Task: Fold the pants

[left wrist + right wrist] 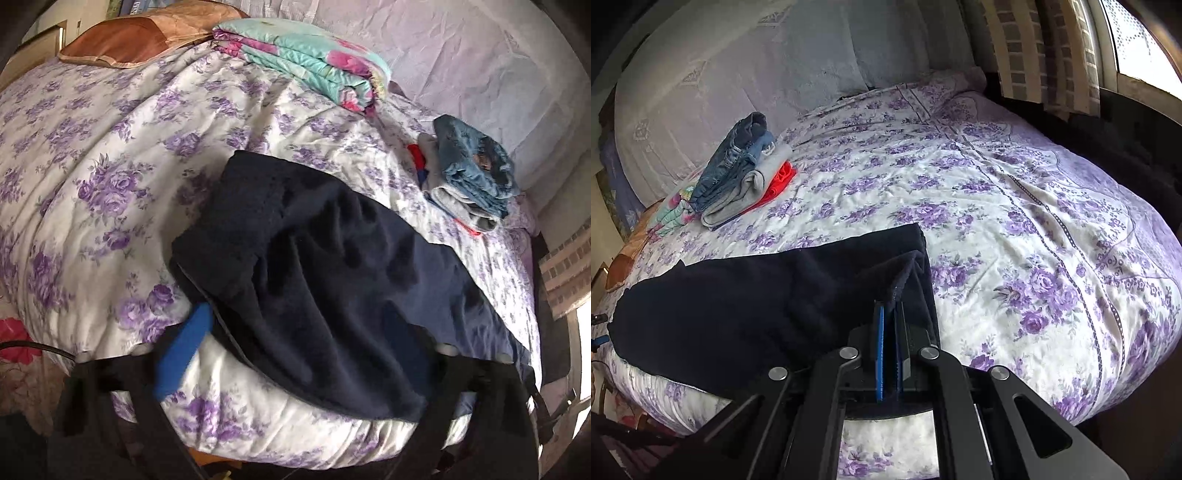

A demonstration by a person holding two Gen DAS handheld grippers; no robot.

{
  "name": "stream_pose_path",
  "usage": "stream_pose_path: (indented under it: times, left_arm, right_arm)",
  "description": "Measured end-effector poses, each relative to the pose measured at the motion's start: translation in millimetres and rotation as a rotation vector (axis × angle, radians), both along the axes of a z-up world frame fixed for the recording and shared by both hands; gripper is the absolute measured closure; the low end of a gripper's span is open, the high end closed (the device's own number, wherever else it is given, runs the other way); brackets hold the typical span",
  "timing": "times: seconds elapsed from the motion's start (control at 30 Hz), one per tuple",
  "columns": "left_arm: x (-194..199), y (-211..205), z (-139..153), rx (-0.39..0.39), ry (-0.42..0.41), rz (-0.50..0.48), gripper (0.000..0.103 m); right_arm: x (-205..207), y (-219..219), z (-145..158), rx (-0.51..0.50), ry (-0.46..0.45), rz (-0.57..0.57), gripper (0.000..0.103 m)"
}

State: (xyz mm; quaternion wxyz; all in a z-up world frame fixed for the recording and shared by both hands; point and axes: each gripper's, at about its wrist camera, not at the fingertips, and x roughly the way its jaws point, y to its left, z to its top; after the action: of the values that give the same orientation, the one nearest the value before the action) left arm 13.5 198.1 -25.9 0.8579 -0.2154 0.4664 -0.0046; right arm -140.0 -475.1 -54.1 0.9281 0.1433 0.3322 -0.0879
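Dark navy fleece pants [314, 266] lie folded in a strip along the near edge of the bed; they also show in the right wrist view [757, 295]. My left gripper [295, 325] is open. Its blue left finger [181, 350] lies beside the pants' left edge, and the right finger is hidden under the fabric. My right gripper [889, 310] is shut on the right end of the pants, with an edge of cloth pinched between its blue pads [880, 350].
The bed has a white quilt with purple flowers [1015, 240]. A stack of folded clothes [738, 173] with jeans on top sits toward the wall, also in the left wrist view [472, 173]. A folded teal floral blanket [306, 55] and a brown pillow [140, 40] lie farther back.
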Motion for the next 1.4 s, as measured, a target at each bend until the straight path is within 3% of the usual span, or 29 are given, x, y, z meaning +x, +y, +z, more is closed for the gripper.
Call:
stream_pose_path:
  times: [0.13, 0.27, 0.3, 0.33, 0.37, 0.43, 0.53, 0.6, 0.7, 0.8, 1.0, 1.03, 1.1, 1.2, 1.23, 1.3, 1.4]
  left_arm:
    - [12.0, -1.8, -10.2, -0.01, 0.031, -0.014, 0.037]
    - [24.3, -0.9, -25.4, -0.043, 0.063, 0.001, 0.03]
    - [23.6, -2.4, -21.9, -0.026, 0.043, 0.005, 0.039]
    - [21.1, -2.0, -14.9, 0.002, 0.003, 0.023, 0.069]
    - [20.4, 1.2, -10.9, -0.007, -0.019, 0.023, 0.087]
    - [18.5, 15.0, -4.4, -0.055, -0.046, 0.045, 0.089]
    - [18.4, 23.5, -0.1, -0.023, -0.049, 0.061, 0.089]
    - [21.5, 22.7, -11.2, 0.016, -0.014, 0.063, 0.087]
    - [21.1, 22.2, -23.2, 0.048, -0.006, 0.053, 0.085]
    - [18.2, 26.4, -17.8, 0.057, -0.015, 0.039, 0.085]
    - [23.9, 35.1, -14.1, 0.099, -0.012, 0.02, 0.07]
    - [19.4, 36.2, -15.5, 0.087, -0.022, 0.012, 0.068]
    - [10.2, 37.4, -14.2, 0.063, -0.023, -0.01, 0.066]
    - [-12.7, 44.8, -2.0, 0.069, 0.005, 0.004, 0.047]
    - [-17.2, 46.8, 4.1, 0.061, -0.003, 0.007, 0.047]
    - [-30.5, 42.4, 29.8, 0.056, -0.057, -0.003, 0.046]
    - [-37.0, -2.0, 60.4, 0.065, -0.16, -0.109, 0.04]
  right_arm:
    - [1.5, 1.0, -3.5, -0.001, 0.008, 0.005, 0.098]
    - [-0.7, 0.4, -3.3, 0.0, 0.003, 0.002, 0.098]
    - [-1.5, 0.2, -2.9, -0.003, 0.0, 0.0, 0.098]
    - [-3.2, -0.7, -1.5, -0.006, -0.008, -0.006, 0.098]
    - [-6.2, -2.2, 1.5, -0.005, -0.024, -0.015, 0.098]
    - [-10.8, -4.6, 8.4, 0.025, -0.058, -0.01, 0.098]
    - [-15.8, -2.0, 18.5, 0.028, -0.072, 0.008, 0.098]
    - [-12.0, 0.6, 10.1, -0.021, -0.005, -0.007, 0.098]
    - [-6.3, -7.5, -21.3, 0.01, 0.11, -0.024, 0.097]
    - [-12.9, -7.8, -19.7, 0.006, 0.097, -0.03, 0.096]
    - [-7.4, -18.3, -27.2, 0.033, 0.098, -0.035, 0.087]
    - [-9.4, -21.2, -27.7, 0.044, 0.087, -0.042, 0.084]
    - [-19.3, -26.3, -22.8, 0.048, 0.053, -0.104, 0.067]
    - [-32.8, -15.5, 1.4, -0.063, -0.04, -0.17, 0.067]
    - [-32.6, -7.2, 10.0, -0.077, -0.072, -0.143, 0.067]
    - [-21.8, 15.9, 21.4, -0.003, -0.128, 0.016, 0.066]
    - [10.4, 42.7, 9.1, 0.071, -0.057, 0.174, 0.064]
